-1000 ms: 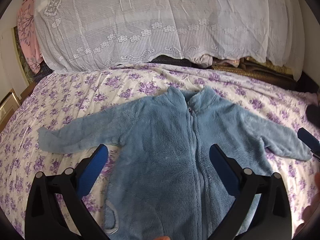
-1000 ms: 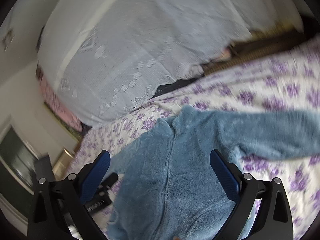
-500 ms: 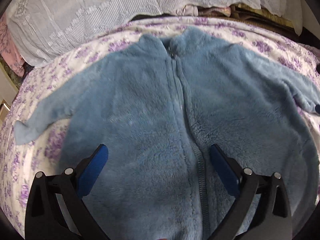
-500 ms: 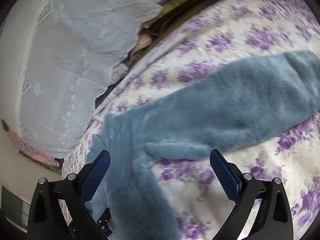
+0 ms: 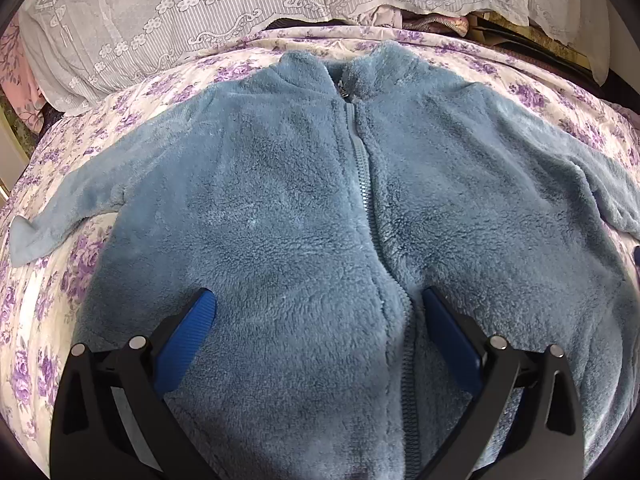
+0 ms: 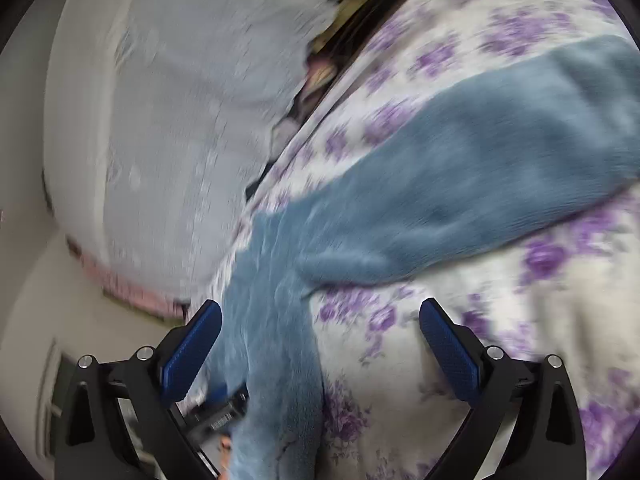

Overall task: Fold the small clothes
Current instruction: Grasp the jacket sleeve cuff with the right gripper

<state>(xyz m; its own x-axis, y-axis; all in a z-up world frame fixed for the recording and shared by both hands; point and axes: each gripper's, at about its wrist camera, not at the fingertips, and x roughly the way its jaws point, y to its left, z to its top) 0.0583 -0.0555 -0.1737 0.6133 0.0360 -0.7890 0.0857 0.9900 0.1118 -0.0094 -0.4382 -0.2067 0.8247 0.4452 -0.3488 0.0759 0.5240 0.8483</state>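
A small blue fleece jacket [image 5: 304, 208] lies front up and zipped on the floral bedsheet [image 5: 48, 288], sleeves spread to both sides. My left gripper [image 5: 316, 312] is open and empty, low over the jacket's lower front, its fingers either side of the zipper [image 5: 366, 184]. My right gripper [image 6: 320, 320] is open and empty, close above the sheet beside the jacket's side edge, just below the sleeve [image 6: 500, 168]. The jacket body [image 6: 272, 320] runs under its left finger [image 6: 192, 352]. The right wrist view is blurred.
A pile of bedding under a white lace cover [image 5: 200, 12] lies along the far side of the bed, also in the right wrist view [image 6: 168, 120]. Dark and patterned fabrics [image 5: 520, 36] lie behind the jacket's collar. The bedsheet [image 6: 520, 340] extends on the right.
My left gripper has dropped down close over the jacket's front and stayed open. My right gripper has swung down toward the sleeve and armpit area, still open.
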